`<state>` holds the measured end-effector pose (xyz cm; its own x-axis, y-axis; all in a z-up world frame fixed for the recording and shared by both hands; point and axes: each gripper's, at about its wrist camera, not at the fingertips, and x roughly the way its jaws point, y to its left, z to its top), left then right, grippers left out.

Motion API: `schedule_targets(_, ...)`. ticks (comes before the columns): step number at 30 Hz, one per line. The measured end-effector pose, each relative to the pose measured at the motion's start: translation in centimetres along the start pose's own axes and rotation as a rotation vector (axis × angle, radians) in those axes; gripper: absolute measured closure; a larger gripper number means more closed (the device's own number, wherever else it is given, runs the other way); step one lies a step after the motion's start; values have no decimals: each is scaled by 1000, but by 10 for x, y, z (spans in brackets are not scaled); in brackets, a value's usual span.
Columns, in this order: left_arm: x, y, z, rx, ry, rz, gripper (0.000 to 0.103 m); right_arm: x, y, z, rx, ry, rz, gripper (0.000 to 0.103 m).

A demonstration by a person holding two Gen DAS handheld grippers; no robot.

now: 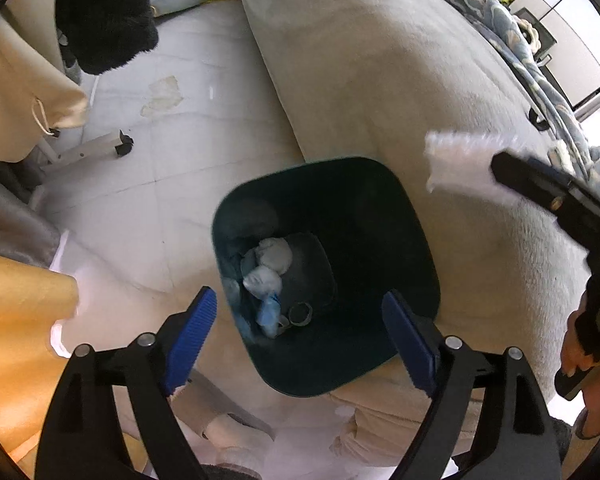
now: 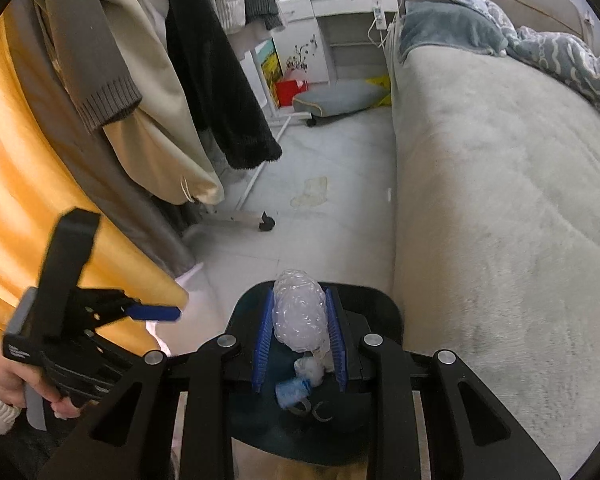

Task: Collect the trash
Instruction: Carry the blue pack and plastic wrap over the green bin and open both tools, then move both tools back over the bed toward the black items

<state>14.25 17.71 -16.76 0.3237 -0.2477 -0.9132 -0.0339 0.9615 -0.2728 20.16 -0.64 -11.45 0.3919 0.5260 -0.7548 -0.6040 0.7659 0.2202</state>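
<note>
My right tongs (image 2: 300, 336) clench a crumpled clear plastic wad (image 2: 299, 316) above the dark green square bin (image 1: 380, 200) for dropping, while my left tongs (image 1: 300, 320) hang spread and empty over it.

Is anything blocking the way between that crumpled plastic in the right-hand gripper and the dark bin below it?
Nothing visible does. The right gripper holds the crumpled plastic wrap over the open bin, which has no lid. The left gripper is open and empty above the bin's near edge, off to one side.
</note>
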Motion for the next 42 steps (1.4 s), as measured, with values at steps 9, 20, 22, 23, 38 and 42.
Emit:
schedule_targets(9, -25, 8, 6, -3, -99, 5, 22, 31, 3, -9, 9, 105, -16, 77)
schedule_targets(20, -52, 3, 14, 18, -223, -22, 37, 62, 3, -28, 21, 235, -30, 76)
schedule_targets(22, -54, 3, 15, 15, -233, -33, 40, 66, 3, -32, 17, 252, -36, 76)
schedule_targets(23, -56, 1, 15, 14, -239, -39, 42, 67, 3, -35, 16, 264, -38, 76)
schedule_targets(38, -99, -39, 20, 118, -435, -65, 46, 34, -4, -33, -4, 208, -44, 55)
schedule_targets(42, -111, -56, 20, 154, -487, -71, 46, 16, -11, -30, 4, 152, -48, 54)
